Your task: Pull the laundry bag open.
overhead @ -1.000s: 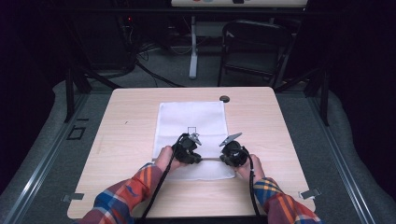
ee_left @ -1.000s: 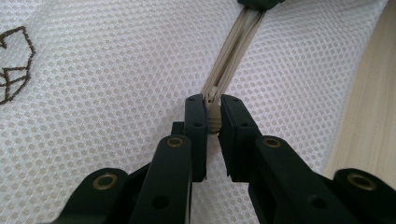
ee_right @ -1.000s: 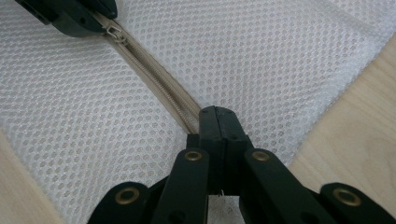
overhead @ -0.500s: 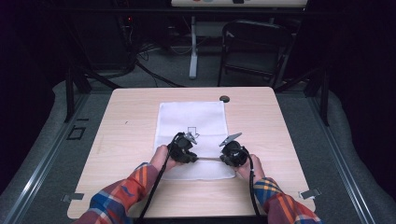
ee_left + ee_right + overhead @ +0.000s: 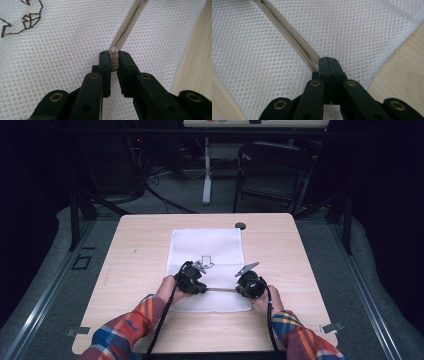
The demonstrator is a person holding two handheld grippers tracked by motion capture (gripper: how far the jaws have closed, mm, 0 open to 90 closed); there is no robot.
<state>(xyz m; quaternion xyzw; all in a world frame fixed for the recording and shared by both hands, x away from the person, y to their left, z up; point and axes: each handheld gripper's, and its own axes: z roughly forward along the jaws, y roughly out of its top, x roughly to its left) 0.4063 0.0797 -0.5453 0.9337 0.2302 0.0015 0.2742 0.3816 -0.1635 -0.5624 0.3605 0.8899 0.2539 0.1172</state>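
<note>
Here, a white mesh bag [image 5: 207, 265] lies flat at the middle of the tabletop [image 5: 135, 270], a beige zipper [image 5: 220, 290] running across its near end. The left gripper [image 5: 114, 58] pinches the zipper pull [image 5: 114, 62] between narrow jaws. At three o'clock from it, the right gripper [image 5: 328, 62] is clamped tight on the zipper's end, where the tape runs off toward eleven o'clock in its own view. An embroidered outline [image 5: 206, 261] sits mid-bag.

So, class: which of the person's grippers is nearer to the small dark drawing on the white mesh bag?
Left. The left gripper sits just below the drawing; the right gripper is farther off, to its lower right.
</note>
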